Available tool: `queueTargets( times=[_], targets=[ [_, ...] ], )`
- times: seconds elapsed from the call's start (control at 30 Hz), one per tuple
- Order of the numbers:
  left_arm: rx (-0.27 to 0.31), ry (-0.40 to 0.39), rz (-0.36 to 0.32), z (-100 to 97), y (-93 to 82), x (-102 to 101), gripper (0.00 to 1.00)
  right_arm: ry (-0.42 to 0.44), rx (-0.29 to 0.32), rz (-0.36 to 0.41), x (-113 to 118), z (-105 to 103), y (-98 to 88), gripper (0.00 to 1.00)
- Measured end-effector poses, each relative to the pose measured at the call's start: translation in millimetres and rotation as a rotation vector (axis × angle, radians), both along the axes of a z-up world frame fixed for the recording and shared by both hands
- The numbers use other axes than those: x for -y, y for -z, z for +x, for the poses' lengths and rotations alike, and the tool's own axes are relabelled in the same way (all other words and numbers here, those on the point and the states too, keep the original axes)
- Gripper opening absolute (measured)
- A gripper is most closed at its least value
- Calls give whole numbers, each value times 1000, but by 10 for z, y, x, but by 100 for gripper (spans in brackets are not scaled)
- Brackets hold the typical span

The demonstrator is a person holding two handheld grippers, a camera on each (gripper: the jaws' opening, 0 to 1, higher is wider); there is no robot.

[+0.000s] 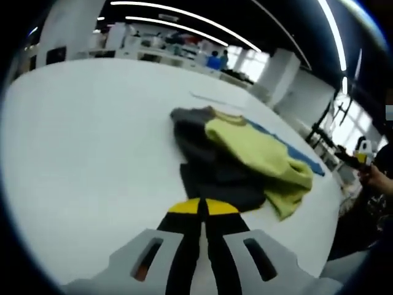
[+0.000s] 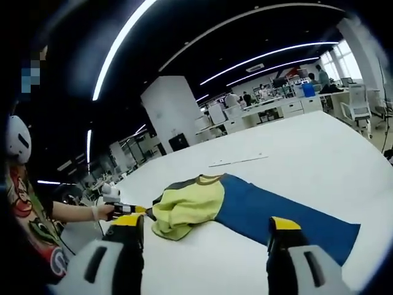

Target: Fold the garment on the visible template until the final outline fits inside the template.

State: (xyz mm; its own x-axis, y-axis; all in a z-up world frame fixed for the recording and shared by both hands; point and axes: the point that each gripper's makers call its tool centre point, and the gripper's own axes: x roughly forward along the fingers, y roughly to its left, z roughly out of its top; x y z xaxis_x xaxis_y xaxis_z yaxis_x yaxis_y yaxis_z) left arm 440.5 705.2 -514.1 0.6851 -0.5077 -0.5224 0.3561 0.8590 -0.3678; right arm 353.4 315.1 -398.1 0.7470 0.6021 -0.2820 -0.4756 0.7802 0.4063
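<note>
A crumpled garment (image 1: 258, 153), yellow-green with dark grey parts, lies on the white table (image 1: 92, 160), partly over a blue template (image 1: 298, 155). My left gripper (image 1: 202, 207) is shut, its yellow tips right at the garment's near dark edge and seemingly pinching it. In the right gripper view the garment (image 2: 184, 209) covers the left end of the blue template (image 2: 282, 218). The left gripper (image 2: 140, 209) touches its left corner there, held by a hand. My right gripper (image 2: 207, 228) stands open, jaws wide apart, just short of the garment and template.
A thin pale strip (image 2: 236, 162) lies on the table beyond the garment. The person (image 2: 31, 227) stands at the table's left edge. Desks and chairs (image 2: 356, 104) stand far behind. The right gripper (image 1: 362, 153) shows at the table's right side.
</note>
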Motion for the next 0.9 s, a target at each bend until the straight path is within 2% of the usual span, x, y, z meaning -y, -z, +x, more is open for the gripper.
queueTargets(
  times=[0.07, 0.33, 0.43, 0.53, 0.63, 0.7, 0.9],
  targets=[
    [2, -9, -28, 18, -56, 4, 0, 1, -1, 2, 1, -2, 2, 82],
    [6, -10, -54, 38, -137, 23, 0, -1, -1, 9, -20, -17, 14, 81],
    [24, -22, -88, 67, -246, 38, 0, 4, -1, 20, -35, -22, 16, 81],
    [54, -31, -120, 118, -446, 57, 0, -4, -4, 24, -74, -59, 25, 81],
    [90, -14, -123, 165, -628, 104, 0, -10, 11, 24, -94, -107, 7, 81],
    [110, 0, -125, 226, -755, 151, 0, 0, 26, 52, -76, -138, -24, 81],
    [167, 49, -162, 442, -1135, 434, 0, 26, 37, 83, -7, -179, -2, 80]
  ],
)
